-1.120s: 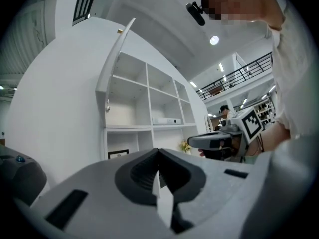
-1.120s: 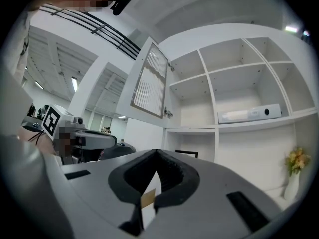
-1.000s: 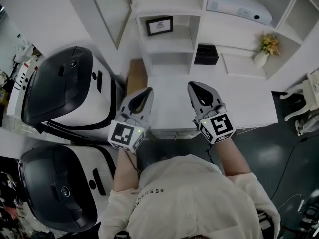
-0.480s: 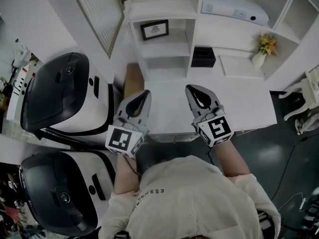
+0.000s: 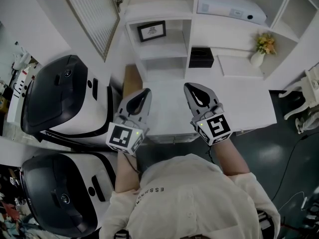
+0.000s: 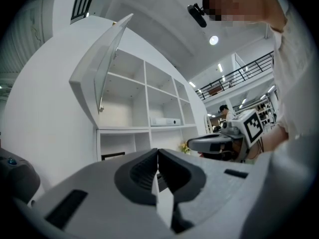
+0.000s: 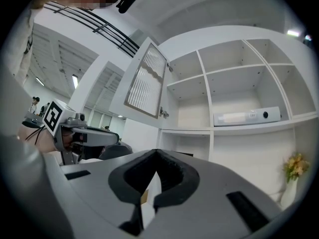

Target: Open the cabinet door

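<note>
Head view: the cabinet door [image 5: 88, 15] is swung wide open at the upper left, hinged side by the shelves [image 5: 164, 49], free side out above the white machines [image 5: 65, 93]. Both grippers sit level near the front edge of the counter [image 5: 239, 103], well clear of the door.

Left gripper view: the left gripper [image 5: 145, 90] has its jaws pinched together with nothing in them.

Right gripper view: the right gripper [image 5: 189, 85] has its tips meeting too, also empty, and there's open room ahead.

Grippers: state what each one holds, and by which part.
Nothing is held: left gripper and right gripper are both shut, jaws together on nothing.
</note>
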`<state>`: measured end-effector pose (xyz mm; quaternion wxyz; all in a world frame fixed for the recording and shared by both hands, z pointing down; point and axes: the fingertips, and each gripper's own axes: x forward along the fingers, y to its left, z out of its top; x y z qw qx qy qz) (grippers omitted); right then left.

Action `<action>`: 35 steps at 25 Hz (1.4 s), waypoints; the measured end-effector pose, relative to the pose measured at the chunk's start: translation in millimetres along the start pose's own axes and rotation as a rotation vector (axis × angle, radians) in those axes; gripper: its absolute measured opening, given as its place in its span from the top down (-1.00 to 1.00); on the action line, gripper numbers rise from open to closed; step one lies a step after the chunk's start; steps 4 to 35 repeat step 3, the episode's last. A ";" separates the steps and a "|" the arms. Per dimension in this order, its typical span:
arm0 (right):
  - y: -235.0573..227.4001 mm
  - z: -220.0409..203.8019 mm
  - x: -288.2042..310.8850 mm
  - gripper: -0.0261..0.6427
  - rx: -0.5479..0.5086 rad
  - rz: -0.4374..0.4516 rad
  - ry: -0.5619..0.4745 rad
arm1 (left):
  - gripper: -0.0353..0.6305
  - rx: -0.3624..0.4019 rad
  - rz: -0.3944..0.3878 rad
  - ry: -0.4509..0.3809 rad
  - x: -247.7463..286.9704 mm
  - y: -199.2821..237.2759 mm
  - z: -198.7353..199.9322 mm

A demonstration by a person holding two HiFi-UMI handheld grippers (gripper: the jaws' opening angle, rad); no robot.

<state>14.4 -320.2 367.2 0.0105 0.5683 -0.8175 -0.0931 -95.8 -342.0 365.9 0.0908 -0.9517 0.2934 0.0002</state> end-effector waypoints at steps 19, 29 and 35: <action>-1.5 -1.3 -2.2 0.88 0.005 0.000 0.004 | 0.88 0.005 -0.003 0.000 2.2 -1.0 0.6; -1.5 -1.3 -2.2 0.88 0.005 0.000 0.004 | 0.88 0.005 -0.003 0.000 2.2 -1.0 0.6; -1.5 -1.3 -2.2 0.88 0.005 0.000 0.004 | 0.88 0.005 -0.003 0.000 2.2 -1.0 0.6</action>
